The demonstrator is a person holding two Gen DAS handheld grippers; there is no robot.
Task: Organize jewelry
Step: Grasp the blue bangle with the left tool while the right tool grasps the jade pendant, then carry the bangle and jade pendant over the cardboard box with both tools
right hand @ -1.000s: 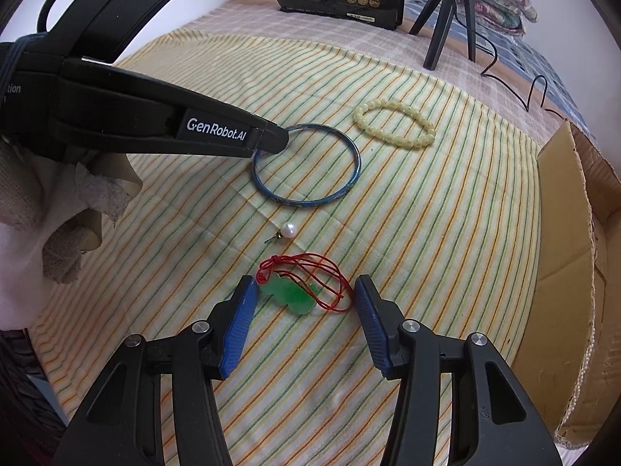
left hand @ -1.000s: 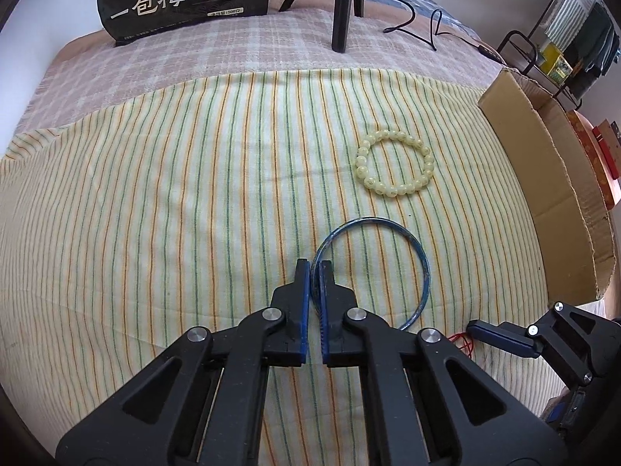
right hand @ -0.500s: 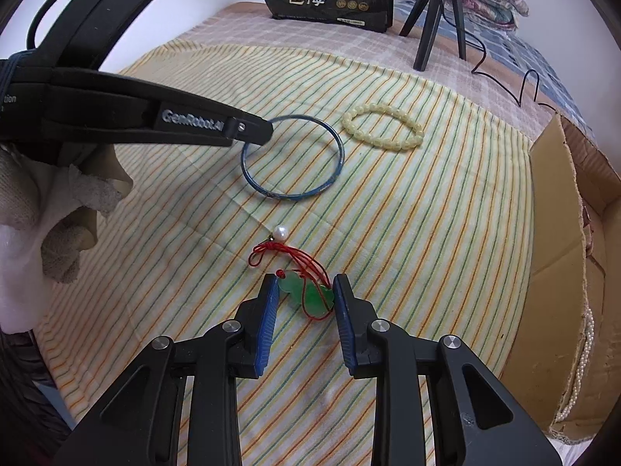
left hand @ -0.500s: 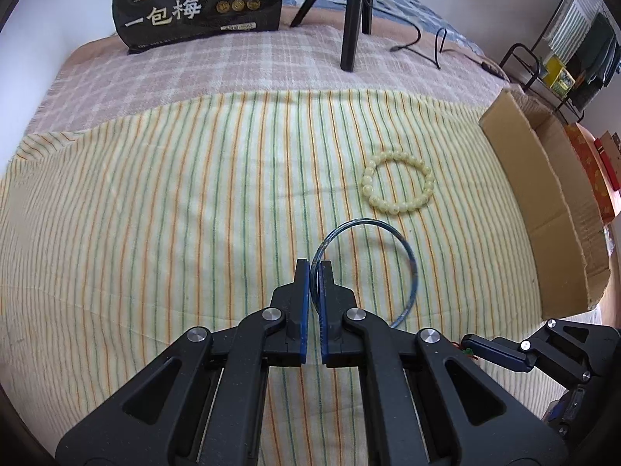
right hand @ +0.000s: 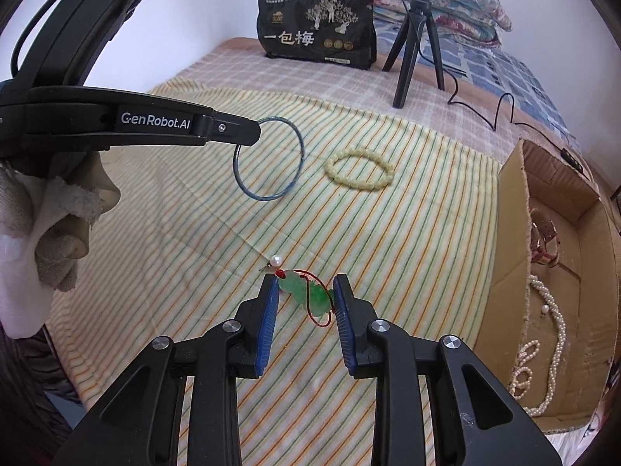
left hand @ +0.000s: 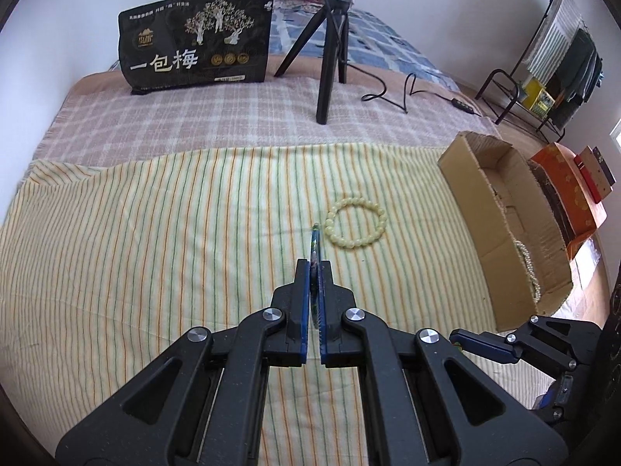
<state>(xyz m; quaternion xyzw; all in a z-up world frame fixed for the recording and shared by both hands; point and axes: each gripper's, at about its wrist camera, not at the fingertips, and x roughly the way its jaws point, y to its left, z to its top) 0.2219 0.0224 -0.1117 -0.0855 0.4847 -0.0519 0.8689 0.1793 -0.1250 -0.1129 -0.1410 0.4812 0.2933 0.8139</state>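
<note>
My left gripper [left hand: 314,266] is shut on a thin blue bangle [right hand: 299,143] and holds it lifted above the striped cloth; in the left wrist view the bangle [left hand: 315,242] shows edge-on. My right gripper [right hand: 306,285] is shut on a green jade pendant [right hand: 304,291] with a red cord, just above the cloth. A small pearl earring [right hand: 276,260] lies just beyond the pendant. A pale yellow bead bracelet [left hand: 356,227] lies flat on the cloth, also in the right wrist view [right hand: 359,168].
An open cardboard box [right hand: 516,209] at the right holds pearl strands [right hand: 551,322] and a watch. A black tripod [left hand: 328,50], a cable and a black snack bag [left hand: 194,42] stand at the back. Orange boxes [left hand: 570,190] lie beyond the box.
My left gripper has lifted the blue bangle off the cloth and it now hangs edge-on. My right gripper has lifted the green pendant; the pearl earring stays on the cloth.
</note>
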